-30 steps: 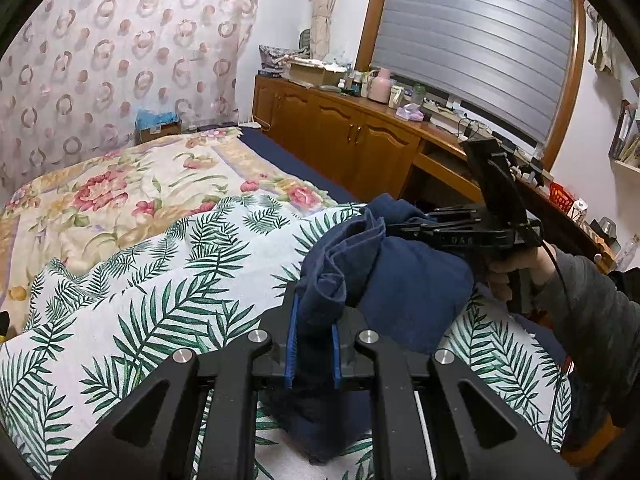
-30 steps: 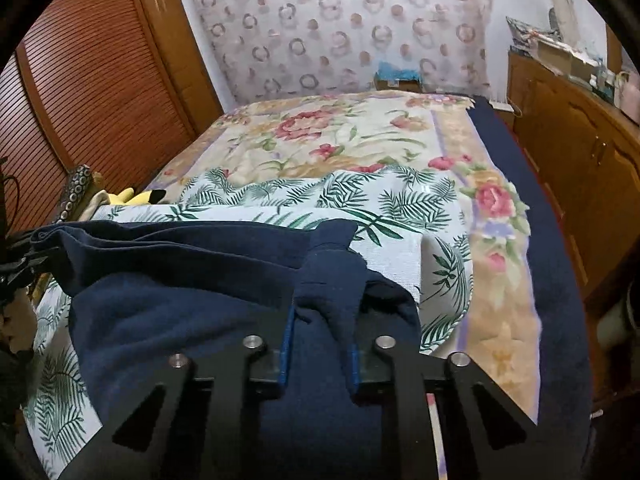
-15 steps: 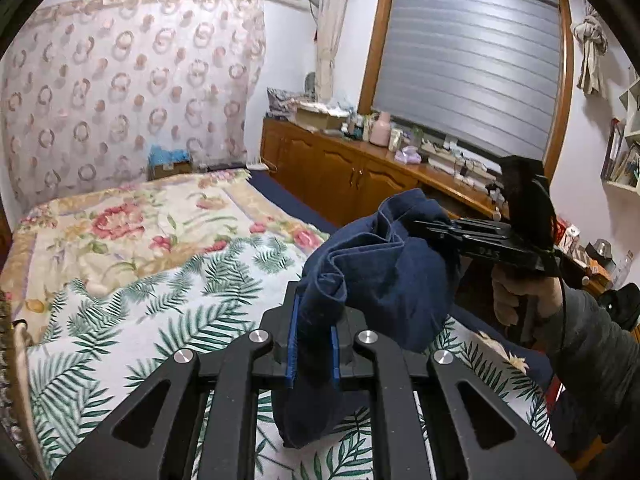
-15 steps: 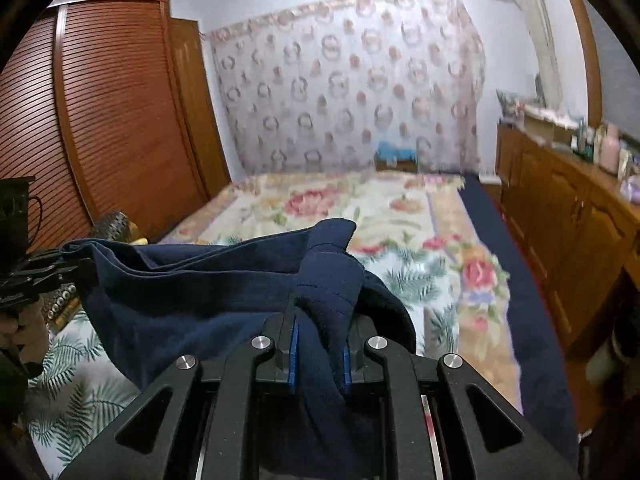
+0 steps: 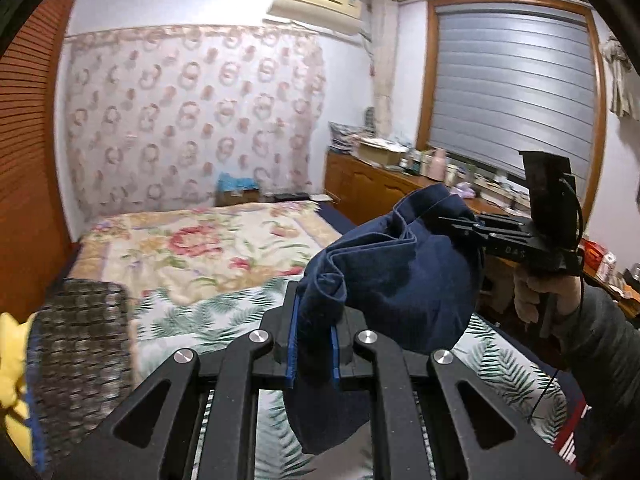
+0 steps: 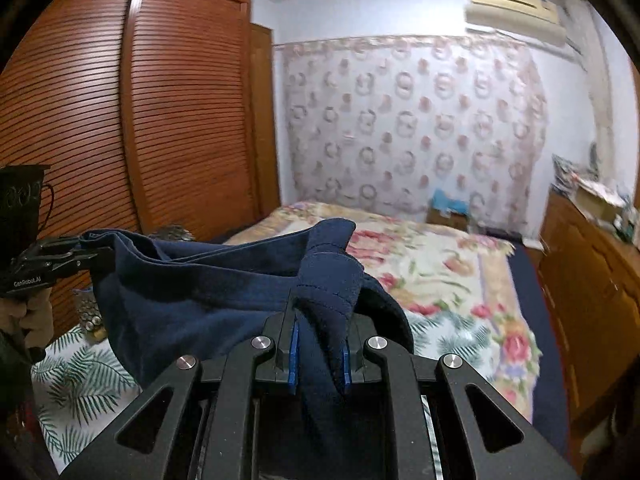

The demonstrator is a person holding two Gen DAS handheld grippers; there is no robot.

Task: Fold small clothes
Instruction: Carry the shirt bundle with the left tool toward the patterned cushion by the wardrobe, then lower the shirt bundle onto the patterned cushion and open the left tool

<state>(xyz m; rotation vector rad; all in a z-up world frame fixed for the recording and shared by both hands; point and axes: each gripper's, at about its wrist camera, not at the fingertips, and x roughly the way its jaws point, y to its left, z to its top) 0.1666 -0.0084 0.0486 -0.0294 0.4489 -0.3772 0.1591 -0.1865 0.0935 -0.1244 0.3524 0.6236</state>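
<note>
A navy blue garment (image 5: 394, 276) hangs in the air above the bed, stretched between both grippers. My left gripper (image 5: 314, 346) is shut on one bunched corner, its blue pads pressing the cloth. My right gripper (image 6: 320, 354) is shut on the other corner of the navy garment (image 6: 208, 296). In the left wrist view the right gripper (image 5: 472, 226) pinches the cloth's far edge, held by a hand in a grey sleeve. In the right wrist view the left gripper (image 6: 94, 254) grips the far left edge. The garment sags between them.
The bed (image 5: 200, 240) carries a floral quilt, with a palm-leaf sheet (image 6: 80, 376) nearer me. A wooden louvred wardrobe (image 6: 120, 120) stands on the left. A cluttered wooden sideboard (image 5: 384, 184) runs along the right under the shuttered window. A dark woven cushion (image 5: 84, 340) and something yellow lie at the left.
Both grippers have risen with the garment, lifting it off the bed. The views have tilted upward, showing more wall and ceiling. Both grips stay on the cloth.
</note>
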